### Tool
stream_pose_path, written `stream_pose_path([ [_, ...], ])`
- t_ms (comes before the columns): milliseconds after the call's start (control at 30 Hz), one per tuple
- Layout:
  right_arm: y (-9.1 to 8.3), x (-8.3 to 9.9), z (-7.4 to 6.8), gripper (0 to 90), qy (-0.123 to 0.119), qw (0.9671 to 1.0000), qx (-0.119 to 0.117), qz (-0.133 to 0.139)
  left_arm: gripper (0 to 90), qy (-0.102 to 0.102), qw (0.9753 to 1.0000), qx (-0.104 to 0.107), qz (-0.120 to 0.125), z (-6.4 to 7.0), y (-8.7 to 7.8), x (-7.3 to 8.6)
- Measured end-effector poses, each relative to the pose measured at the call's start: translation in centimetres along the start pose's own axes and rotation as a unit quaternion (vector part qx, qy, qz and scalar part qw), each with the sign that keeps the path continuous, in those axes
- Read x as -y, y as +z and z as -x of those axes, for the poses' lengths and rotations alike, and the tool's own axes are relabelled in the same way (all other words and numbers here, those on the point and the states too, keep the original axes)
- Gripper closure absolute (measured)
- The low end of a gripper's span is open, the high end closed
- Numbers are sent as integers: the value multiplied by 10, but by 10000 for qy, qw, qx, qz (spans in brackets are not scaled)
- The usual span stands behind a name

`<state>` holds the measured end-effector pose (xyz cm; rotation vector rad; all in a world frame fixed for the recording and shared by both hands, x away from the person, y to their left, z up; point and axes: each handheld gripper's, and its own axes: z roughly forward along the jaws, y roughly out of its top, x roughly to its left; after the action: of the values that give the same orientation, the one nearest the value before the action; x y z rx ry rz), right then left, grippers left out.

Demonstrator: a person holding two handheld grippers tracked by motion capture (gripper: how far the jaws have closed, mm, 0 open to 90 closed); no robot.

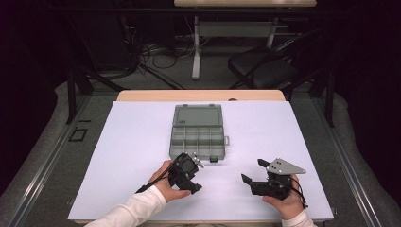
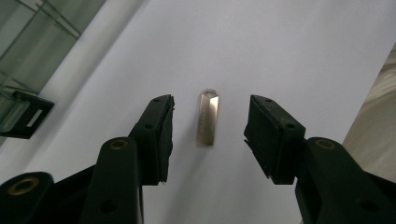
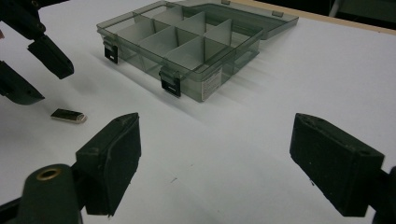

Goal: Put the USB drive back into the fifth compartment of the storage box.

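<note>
White table point(image 1: 142, 156), left gripper point(image 2: 209, 135) jaws wide astride metal USB stick point(image 2: 208, 116), long axis along jaws, tapered end pointing away, right gripper point(image 3: 215, 168) jaws wide, empty.

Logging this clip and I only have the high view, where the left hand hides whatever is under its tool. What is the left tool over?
Observer: A small metal USB stick lies flat on the white table, between the open jaws of the left tool, which do not touch it.
Operator: Is anything in the organizer box?
Observer: In the right gripper view, the compartments of the organizer box that can be seen hold nothing.
Operator: And the right tool?
Observer: The right tool is open over bare table, holding nothing.
</note>
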<state>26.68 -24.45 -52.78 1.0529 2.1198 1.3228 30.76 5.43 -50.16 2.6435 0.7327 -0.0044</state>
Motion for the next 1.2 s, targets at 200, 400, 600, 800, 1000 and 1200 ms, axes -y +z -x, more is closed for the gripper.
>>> stream_pose_path([
  [200, 0, 0, 0, 162, -23, 10000, -4, -11, 536, 55, 10000, 47, -57, 2, 6, -1],
  [400, 0, 0, 0, 163, -23, 10000, -1, -11, 565, 65, 9999, 15, -145, 2, 12, 0],
  [600, 1, 0, 0, 163, -17, 10000, -12, 4, 618, 98, 9996, -54, -249, 1, 17, 2],
  [800, 1, 0, 0, 163, -9, 10000, -13, -3, 652, 109, 9996, -79, -262, -1, 20, 3],
  [1000, 1, 0, 0, 162, -12, 10000, -15, -2, 672, 145, 9994, -84, -302, 0, 22, 2],
  [1200, 1, 0, -1, 163, -2, 10000, -19, 10, 698, 203, 9992, -91, -333, 2, 24, 1],
])
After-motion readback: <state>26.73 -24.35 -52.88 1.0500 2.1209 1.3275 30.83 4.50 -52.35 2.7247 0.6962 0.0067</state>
